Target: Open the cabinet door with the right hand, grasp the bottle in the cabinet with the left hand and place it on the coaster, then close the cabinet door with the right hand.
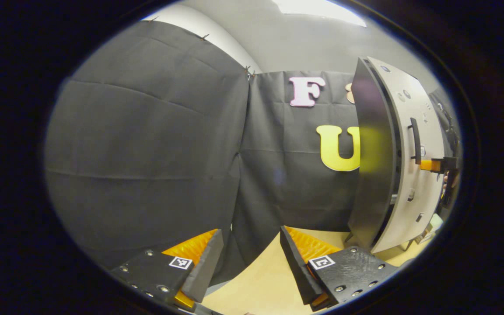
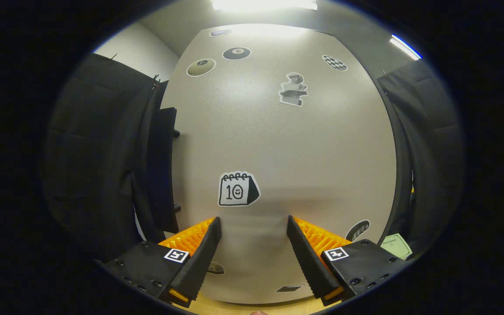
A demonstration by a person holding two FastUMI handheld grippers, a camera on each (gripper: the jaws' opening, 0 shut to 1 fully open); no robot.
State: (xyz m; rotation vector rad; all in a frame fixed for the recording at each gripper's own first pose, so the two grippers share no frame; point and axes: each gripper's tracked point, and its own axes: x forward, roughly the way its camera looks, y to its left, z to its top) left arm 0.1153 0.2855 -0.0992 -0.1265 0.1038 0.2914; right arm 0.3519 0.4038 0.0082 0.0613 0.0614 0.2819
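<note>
A pale wooden worktop carries the scene. In the left gripper view a bare stretch of it runs between the booth's black cloth wall and the cabinet, which stands on it at the right, raised on short legs. The cloth hangs down to the worktop's far edge. In the right gripper view, a narrow strip of the same worktop shows below the cabinet's front, and a small pale paper card lies near the cabinet's lower right corner.

The cabinet door blocks the right gripper; it seems closed.
</note>
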